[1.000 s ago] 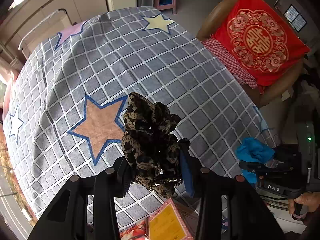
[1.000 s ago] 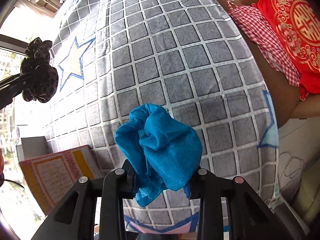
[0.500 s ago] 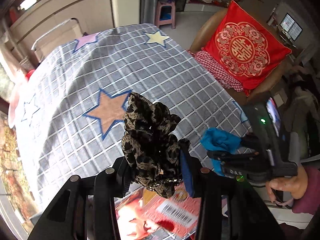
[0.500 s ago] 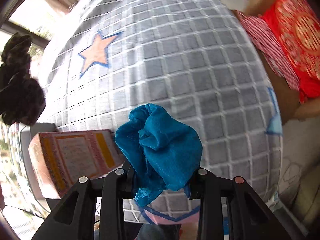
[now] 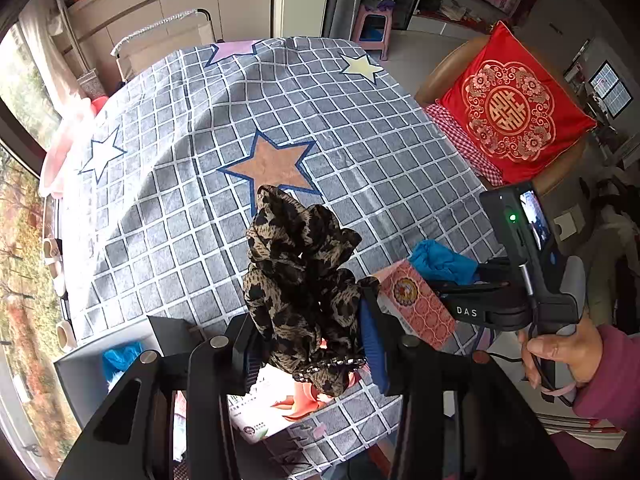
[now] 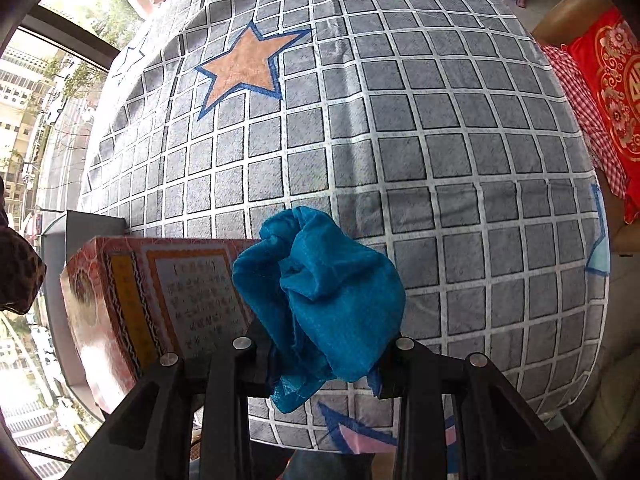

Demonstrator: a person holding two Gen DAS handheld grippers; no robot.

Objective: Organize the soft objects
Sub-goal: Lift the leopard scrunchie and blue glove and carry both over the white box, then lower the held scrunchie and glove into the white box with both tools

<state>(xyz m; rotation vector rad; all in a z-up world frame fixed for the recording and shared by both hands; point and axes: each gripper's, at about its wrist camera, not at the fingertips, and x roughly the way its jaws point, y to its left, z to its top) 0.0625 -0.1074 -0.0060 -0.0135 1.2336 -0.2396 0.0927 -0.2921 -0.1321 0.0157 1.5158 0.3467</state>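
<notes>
Leopard scrunchie – blue cloth – gripped

1. the lower part of the leopard-print cloth sits pinched inside the left claw, so its full shape cannot be told.
2. the bottom of the blue cloth disappears behind the right claw; the pads are hidden by the fabric.
3. the patterned box is partly covered by the blue cloth, and its printed text is too small to read.
4. in the left wrist view the desk has its near edge hidden behind the claw body.
5. the grey bin is cut off by the claw frame; a blue item inside it is too unclear to name.
6. the person's hand is cut off at the sleeve by the picture edge.
</notes>
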